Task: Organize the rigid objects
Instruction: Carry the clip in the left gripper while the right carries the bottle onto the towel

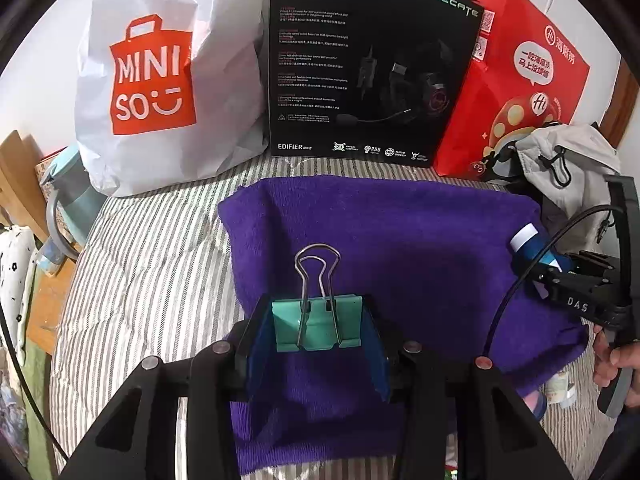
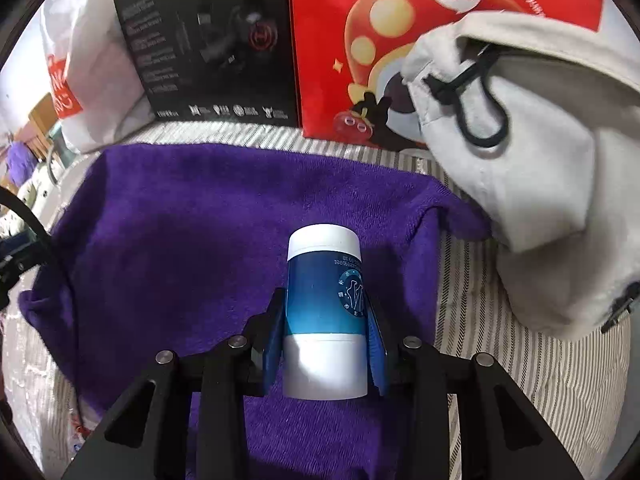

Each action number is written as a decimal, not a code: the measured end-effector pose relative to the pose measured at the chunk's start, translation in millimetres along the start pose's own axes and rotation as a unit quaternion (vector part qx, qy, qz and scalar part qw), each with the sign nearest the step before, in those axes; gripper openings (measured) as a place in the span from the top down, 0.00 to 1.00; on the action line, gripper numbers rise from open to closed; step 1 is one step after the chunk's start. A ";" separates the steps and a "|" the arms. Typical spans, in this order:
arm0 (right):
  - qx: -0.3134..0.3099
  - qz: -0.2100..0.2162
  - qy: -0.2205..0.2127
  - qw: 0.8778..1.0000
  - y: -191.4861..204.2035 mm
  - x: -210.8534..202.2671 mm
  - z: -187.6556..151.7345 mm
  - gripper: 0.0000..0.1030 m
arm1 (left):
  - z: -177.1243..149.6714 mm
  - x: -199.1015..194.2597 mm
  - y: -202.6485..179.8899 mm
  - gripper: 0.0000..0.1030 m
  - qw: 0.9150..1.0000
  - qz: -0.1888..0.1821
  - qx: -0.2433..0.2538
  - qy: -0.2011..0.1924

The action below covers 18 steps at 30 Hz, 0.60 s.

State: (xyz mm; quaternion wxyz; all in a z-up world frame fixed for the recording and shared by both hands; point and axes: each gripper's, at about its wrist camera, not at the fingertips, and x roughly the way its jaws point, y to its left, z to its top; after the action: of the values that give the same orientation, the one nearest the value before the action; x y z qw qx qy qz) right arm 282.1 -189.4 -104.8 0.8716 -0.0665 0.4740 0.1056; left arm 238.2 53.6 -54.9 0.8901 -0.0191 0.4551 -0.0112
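Note:
A teal binder clip with silver wire handles sits between the blue pads of my left gripper, which is shut on it above a purple towel. In the right wrist view a blue and white cylindrical bottle lies lengthwise between the blue pads of my right gripper, shut on it over the purple towel. The left wrist view shows the right gripper at the towel's right edge, with the bottle sticking out of it.
At the back stand a white Miniso bag, a black headset box and a red paper bag. A grey drawstring pouch lies at the right on the striped bedding. A hand holds the right gripper.

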 end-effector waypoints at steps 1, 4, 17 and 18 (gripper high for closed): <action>-0.001 0.000 0.004 1.000 0.3 2.9 0.1 0.65 | 1.2 2.5 -0.2 0.61 1.000 0.000 0.002 0.000; -0.001 0.004 0.014 1.000 0.9 8.2 -1.9 0.64 | 5.4 10.7 -1.8 0.61 1.000 0.001 0.006 0.000; -0.007 -0.001 0.018 1.000 -1.7 -6.5 -18.2 0.58 | 22.5 56.4 -10.2 0.61 1.000 0.000 0.014 0.016; -0.009 -0.002 0.015 1.000 -1.4 -12.2 -20.3 0.58 | 23.0 59.7 -10.8 0.61 1.000 0.002 0.015 0.017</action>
State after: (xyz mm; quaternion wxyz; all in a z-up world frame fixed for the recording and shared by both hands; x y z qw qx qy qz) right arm 259.5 -196.6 -105.6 0.8642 -0.0769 0.4857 0.1070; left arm 291.8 41.2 -89.3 0.8823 -0.0048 0.4704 -0.0167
